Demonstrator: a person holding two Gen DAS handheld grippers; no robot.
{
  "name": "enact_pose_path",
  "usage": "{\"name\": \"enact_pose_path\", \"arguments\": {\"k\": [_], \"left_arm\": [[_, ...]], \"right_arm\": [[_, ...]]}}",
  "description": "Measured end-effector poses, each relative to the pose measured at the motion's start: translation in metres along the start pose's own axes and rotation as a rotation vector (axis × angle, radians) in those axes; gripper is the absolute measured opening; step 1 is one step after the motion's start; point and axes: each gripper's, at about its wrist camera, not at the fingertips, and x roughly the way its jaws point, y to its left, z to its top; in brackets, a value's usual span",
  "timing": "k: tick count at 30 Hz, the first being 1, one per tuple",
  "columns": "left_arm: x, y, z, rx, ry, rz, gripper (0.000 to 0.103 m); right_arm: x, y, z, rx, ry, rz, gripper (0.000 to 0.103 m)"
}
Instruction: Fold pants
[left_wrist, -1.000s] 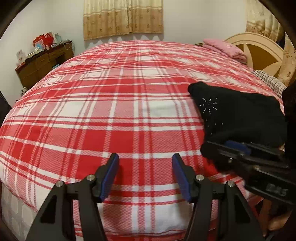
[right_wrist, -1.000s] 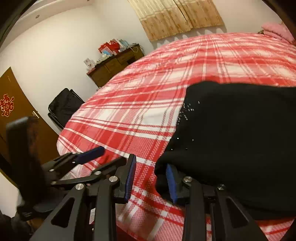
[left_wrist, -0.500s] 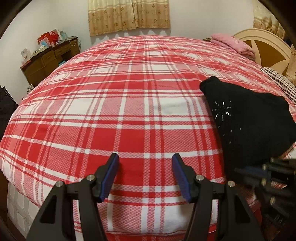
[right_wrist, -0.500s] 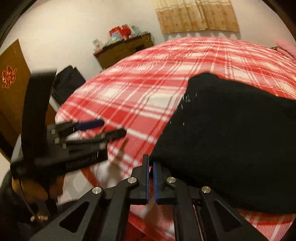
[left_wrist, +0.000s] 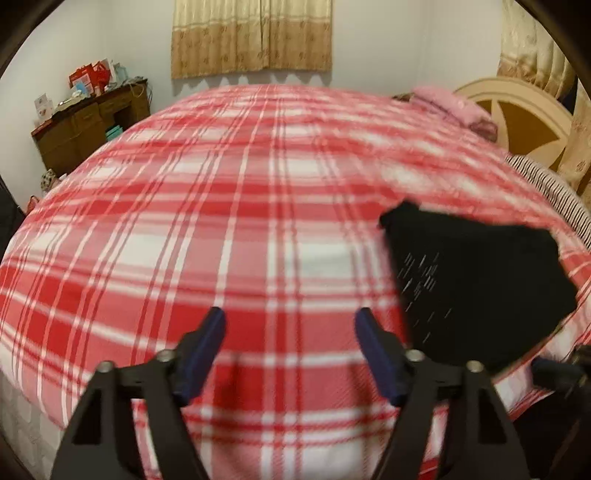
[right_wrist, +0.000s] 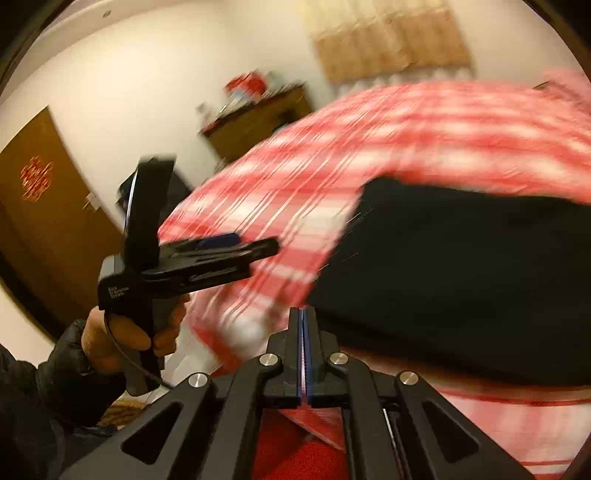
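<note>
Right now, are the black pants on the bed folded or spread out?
Folded. The pants lie as one compact dark block on the plaid bed, with no separate legs showing; how many layers, cannot tell.

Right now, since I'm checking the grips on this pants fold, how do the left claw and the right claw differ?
The left claw is spread wide open with nothing between its pads; the right claw is pressed shut. The left claw hovers over bare plaid bedspread, beside the black pants; the right claw sits at the pants' near edge, though whether it pinches fabric is unclear. Both have black frames with blue pads.
</note>
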Motion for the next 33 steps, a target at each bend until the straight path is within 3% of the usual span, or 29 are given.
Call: {"name": "enact_pose_path", "arguments": {"k": [3, 5, 6, 7, 9, 10, 12, 16, 18, 22, 23, 24, 25, 27, 29, 30, 32, 33], "left_arm": [[0.001, -0.018, 0.017, 0.043, -0.03, -0.062, 0.079], [0.006, -0.027, 0.025, 0.055, -0.035, -0.09, 0.087], [0.01, -0.032, 0.028, 0.055, -0.03, -0.113, 0.089], [0.017, -0.037, 0.031, 0.048, -0.017, -0.14, 0.092], [0.028, -0.044, 0.034, 0.026, 0.014, -0.164, 0.092], [0.035, -0.047, 0.035, 0.012, 0.037, -0.182, 0.092], [0.046, -0.052, 0.034, -0.021, 0.078, -0.211, 0.092], [0.06, -0.058, 0.021, -0.083, 0.163, -0.242, 0.092], [0.055, -0.06, 0.017, -0.082, 0.14, -0.231, 0.092], [0.053, -0.068, 0.013, -0.057, 0.131, -0.206, 0.095], [0.053, -0.07, 0.011, -0.052, 0.123, -0.196, 0.095], [0.052, -0.072, 0.01, -0.043, 0.116, -0.181, 0.095], [0.052, -0.075, 0.009, -0.032, 0.113, -0.171, 0.094], [0.049, -0.079, 0.007, -0.019, 0.112, -0.195, 0.08], [0.046, -0.08, 0.008, -0.033, 0.128, -0.284, 0.044], [0.045, -0.078, 0.008, -0.058, 0.135, -0.31, 0.041], [0.044, -0.071, 0.008, -0.106, 0.143, -0.357, 0.024], [0.044, -0.067, 0.008, -0.139, 0.149, -0.389, 0.023]], "right_arm": [[-0.046, -0.038, 0.008, 0.078, -0.088, -0.139, 0.009], [-0.08, -0.073, 0.007, 0.188, -0.169, -0.209, 0.049], [-0.094, -0.088, 0.007, 0.242, -0.215, -0.233, 0.083], [-0.105, -0.099, 0.006, 0.284, -0.257, -0.239, 0.09], [-0.117, -0.121, 0.006, 0.342, -0.286, -0.253, 0.09], [-0.117, -0.132, 0.006, 0.359, -0.281, -0.302, 0.09], [-0.11, -0.146, 0.008, 0.359, -0.257, -0.374, 0.09], [-0.076, -0.164, 0.007, 0.378, -0.172, -0.41, 0.088], [-0.06, -0.169, 0.002, 0.393, -0.134, -0.417, 0.087], [-0.039, -0.154, -0.002, 0.306, -0.092, -0.5, 0.085], [-0.035, -0.15, -0.003, 0.296, -0.077, -0.481, 0.08], [-0.032, -0.148, -0.004, 0.289, -0.066, -0.492, 0.068], [-0.03, -0.144, -0.005, 0.265, -0.056, -0.524, 0.063], [-0.028, -0.141, -0.005, 0.253, -0.047, -0.517, 0.053], [-0.028, -0.141, -0.005, 0.258, -0.033, -0.508, 0.047], [-0.027, -0.14, -0.004, 0.249, -0.025, -0.514, 0.044], [-0.026, -0.133, 0.0, 0.218, -0.007, -0.536, 0.039], [-0.024, -0.13, 0.002, 0.204, -0.003, -0.55, 0.035]]}}
